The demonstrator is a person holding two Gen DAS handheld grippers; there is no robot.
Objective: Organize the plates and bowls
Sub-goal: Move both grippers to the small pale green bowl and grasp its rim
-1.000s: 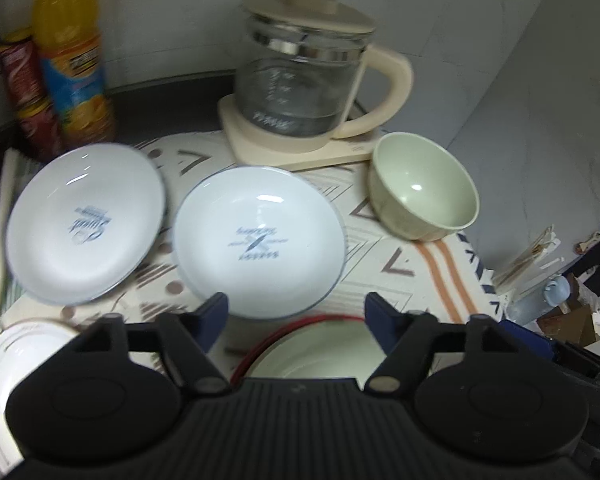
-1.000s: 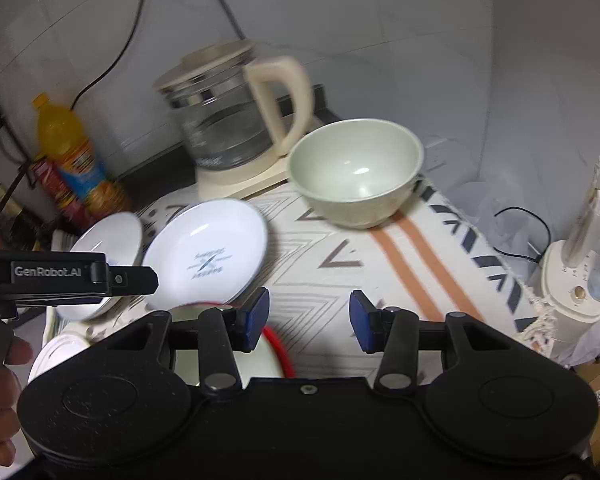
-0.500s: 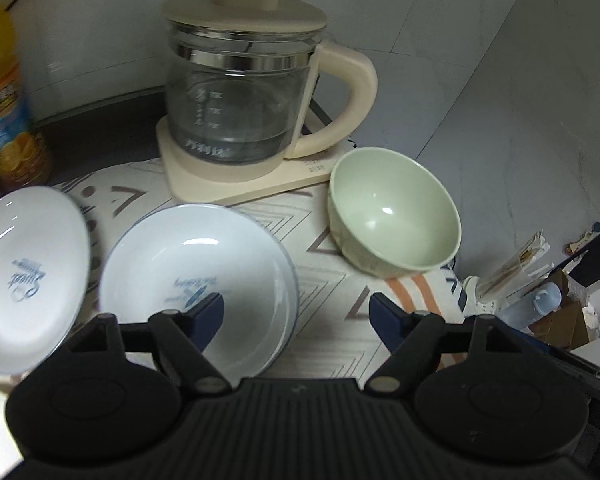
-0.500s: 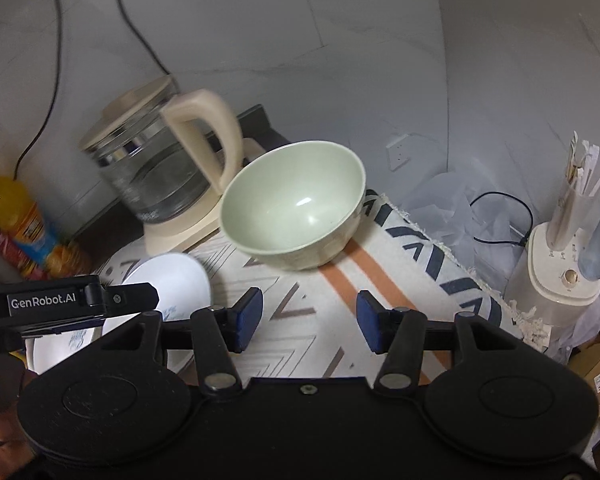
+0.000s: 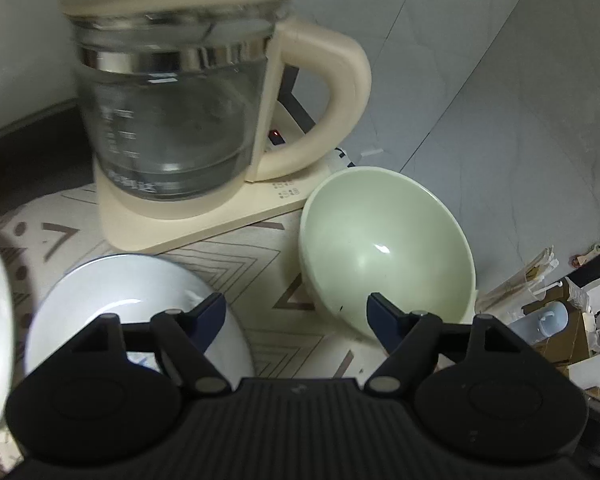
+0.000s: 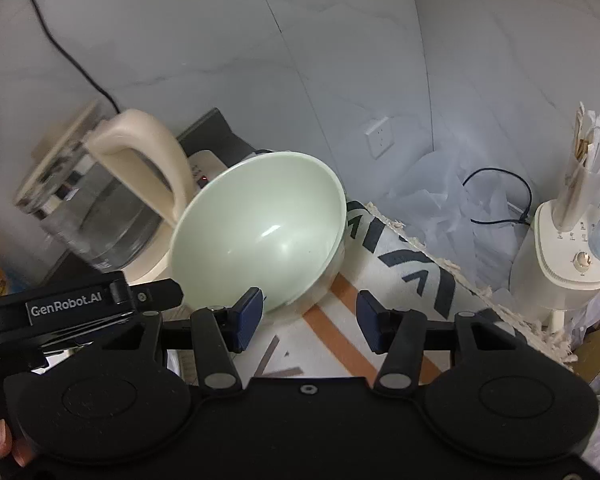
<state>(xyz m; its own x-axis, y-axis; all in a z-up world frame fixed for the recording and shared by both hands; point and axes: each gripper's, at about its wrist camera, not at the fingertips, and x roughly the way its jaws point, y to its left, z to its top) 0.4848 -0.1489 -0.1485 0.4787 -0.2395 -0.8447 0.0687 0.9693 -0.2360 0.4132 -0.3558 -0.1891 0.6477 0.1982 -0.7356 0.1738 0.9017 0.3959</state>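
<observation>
Both spread wide and gripping nothing, closing in on bowl just ahead of fingers, presumably for stacking.

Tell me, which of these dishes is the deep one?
The pale green bowl beside the kettle. It has tall, rounded sides, while the white plate left of it is shallow, with a thin blue rim.

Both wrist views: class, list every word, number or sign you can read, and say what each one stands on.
"GenRobot.AI": white letters on the black body of the left gripper, seen in the right wrist view.
Kettle glass: white scale marks and a line of characters, too blurred to read.
Kettle base: small printed marks, too blurred to read.
White plate: blue print, mostly hidden.
Appliance: tiny panel labels, unreadable.
</observation>
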